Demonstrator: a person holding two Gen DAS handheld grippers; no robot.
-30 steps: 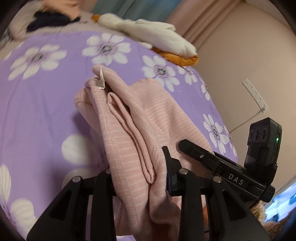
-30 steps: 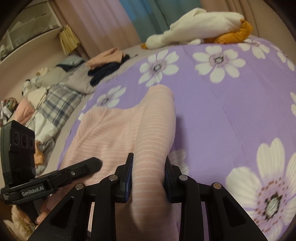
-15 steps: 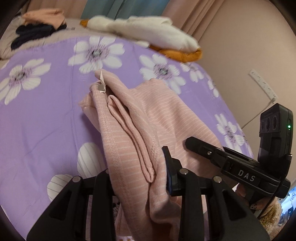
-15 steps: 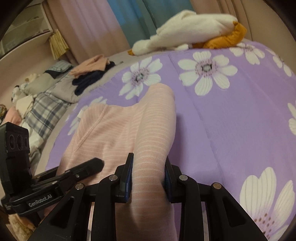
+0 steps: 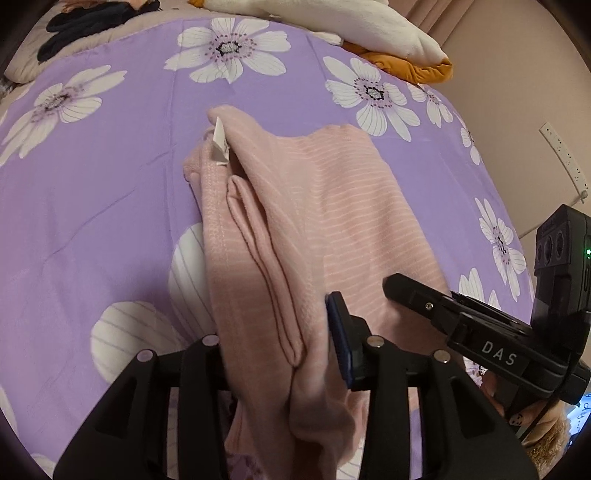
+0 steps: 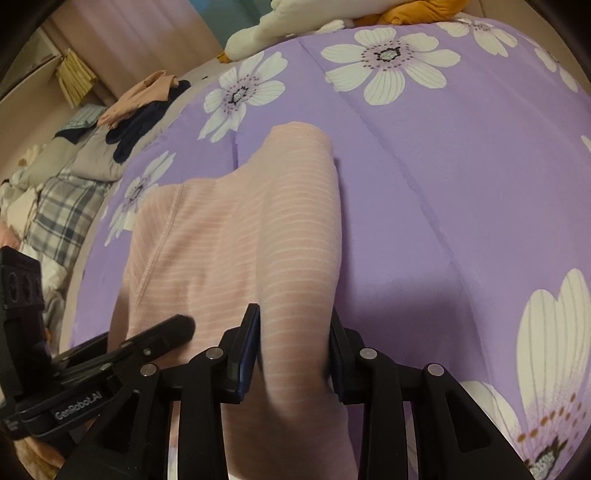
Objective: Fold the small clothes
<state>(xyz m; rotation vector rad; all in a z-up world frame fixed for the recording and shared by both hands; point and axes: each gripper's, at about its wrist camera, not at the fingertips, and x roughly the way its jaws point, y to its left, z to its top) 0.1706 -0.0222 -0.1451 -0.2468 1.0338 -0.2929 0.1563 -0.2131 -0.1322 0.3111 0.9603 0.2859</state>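
A pink striped garment [image 5: 332, 206] lies folded lengthwise on the purple flowered bedspread [image 5: 92, 184], with a white label [image 5: 219, 147] at its far end. My left gripper [image 5: 277, 343] has the near left edge bunched between its jaws, which are opening; the cloth still fills the gap. In the right wrist view the same garment [image 6: 221, 240] runs away from my right gripper [image 6: 293, 343]. Its jaws are opening too, and the pads still touch a folded strip. One of the right gripper's fingers [image 5: 406, 295] shows beside the left one.
A white and orange plush [image 5: 351, 22] lies at the far edge of the bed. Dark and peach clothes [image 6: 147, 99] are piled at the far left, with plaid bedding [image 6: 62, 218] beyond. A socket strip [image 5: 565, 158] hangs on the right wall.
Both grippers have come down and forward with the garment, which now rests flatter on the bedspread. Both pairs of jaws stand slightly wider than before.
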